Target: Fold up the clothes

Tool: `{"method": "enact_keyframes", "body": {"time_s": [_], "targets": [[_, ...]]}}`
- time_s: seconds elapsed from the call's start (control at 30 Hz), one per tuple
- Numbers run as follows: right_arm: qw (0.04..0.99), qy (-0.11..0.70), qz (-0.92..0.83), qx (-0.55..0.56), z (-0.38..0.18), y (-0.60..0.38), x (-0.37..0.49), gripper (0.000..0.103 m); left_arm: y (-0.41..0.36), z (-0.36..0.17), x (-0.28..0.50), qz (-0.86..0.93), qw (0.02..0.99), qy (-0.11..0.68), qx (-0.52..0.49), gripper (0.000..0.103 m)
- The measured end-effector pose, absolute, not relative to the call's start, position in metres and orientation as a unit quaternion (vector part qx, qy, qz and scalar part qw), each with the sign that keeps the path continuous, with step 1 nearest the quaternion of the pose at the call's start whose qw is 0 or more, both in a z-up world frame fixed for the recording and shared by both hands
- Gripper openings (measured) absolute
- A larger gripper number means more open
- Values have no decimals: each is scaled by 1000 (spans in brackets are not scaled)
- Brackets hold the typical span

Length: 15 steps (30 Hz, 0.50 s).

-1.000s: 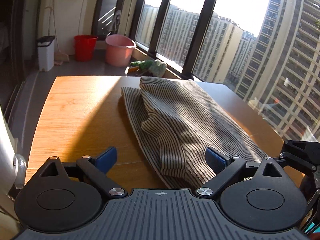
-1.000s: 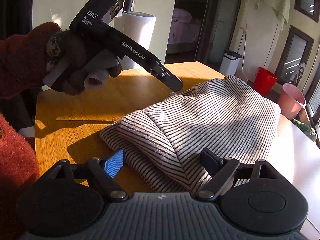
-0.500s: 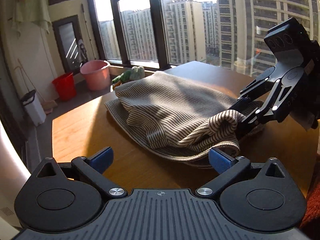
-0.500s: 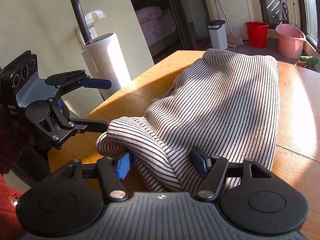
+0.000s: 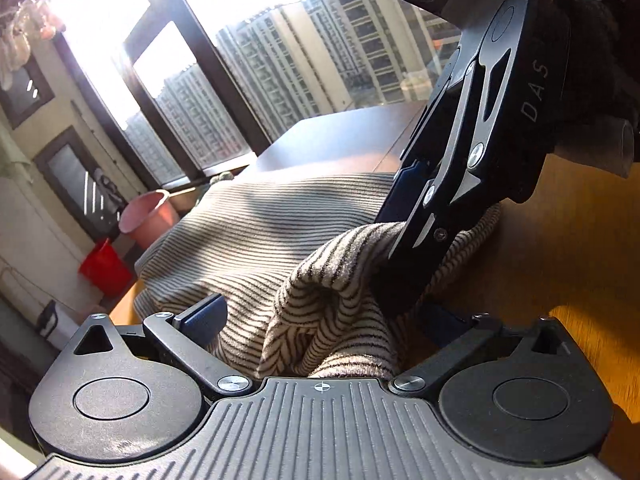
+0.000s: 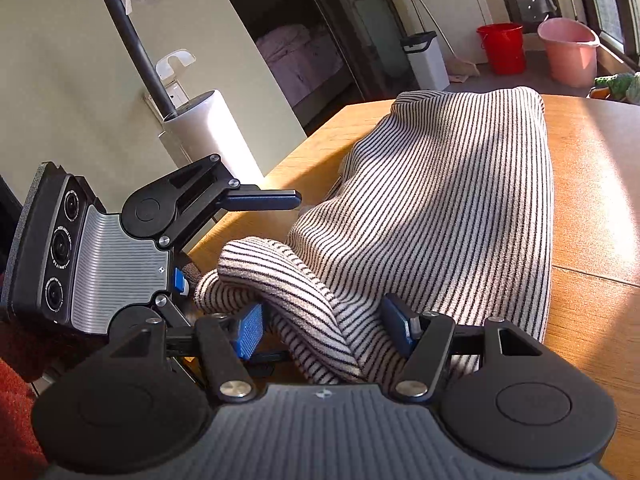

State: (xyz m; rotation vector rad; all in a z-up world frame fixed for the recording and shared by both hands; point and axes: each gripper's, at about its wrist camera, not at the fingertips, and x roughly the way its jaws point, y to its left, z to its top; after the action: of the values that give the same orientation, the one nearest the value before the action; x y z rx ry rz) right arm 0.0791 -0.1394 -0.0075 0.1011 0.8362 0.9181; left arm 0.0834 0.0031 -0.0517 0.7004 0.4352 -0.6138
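Striped sweater (image 6: 440,208) on table (image 6: 592,168); right claw (image 6: 324,328) crowds left claw (image 5: 320,320).

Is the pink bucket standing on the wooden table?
No, in the right wrist view the pink bucket stands on the floor beyond the table, next to the red bucket.

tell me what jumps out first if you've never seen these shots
A striped sweater sprawls across the sunlit wooden table, its near end bunched into a thick fold. Both tongs crowd that fold: the right tongs straddle it with fingers apart, and the left tongs stand wide open around it. Behind, a pink bucket and red bucket sit on the floor.
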Motion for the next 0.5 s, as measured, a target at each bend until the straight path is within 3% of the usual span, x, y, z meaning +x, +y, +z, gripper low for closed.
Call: {"method": "enact_keyframes", "body": {"time_s": [0.1, 0.13, 0.2, 0.23, 0.33, 0.5], "targets": [[817, 385, 427, 39, -6, -142, 78, 63, 2, -53, 86, -305, 871, 212, 322, 94], [820, 382, 424, 36, -4, -144, 77, 64, 3, -53, 87, -311, 871, 221, 311, 83], [837, 360, 413, 1, 4, -145, 68, 70, 7, -54, 90, -316, 874, 233, 286, 73], [847, 342, 406, -26, 9, -145, 61, 76, 10, -53, 93, -318, 876, 241, 271, 70], [863, 285, 394, -135, 21, -140, 36, 81, 22, -47, 109, -329, 881, 276, 198, 68], [863, 224, 377, -251, 25, -129, 13, 85, 61, -34, 154, -353, 866, 354, -25, 64]]}}
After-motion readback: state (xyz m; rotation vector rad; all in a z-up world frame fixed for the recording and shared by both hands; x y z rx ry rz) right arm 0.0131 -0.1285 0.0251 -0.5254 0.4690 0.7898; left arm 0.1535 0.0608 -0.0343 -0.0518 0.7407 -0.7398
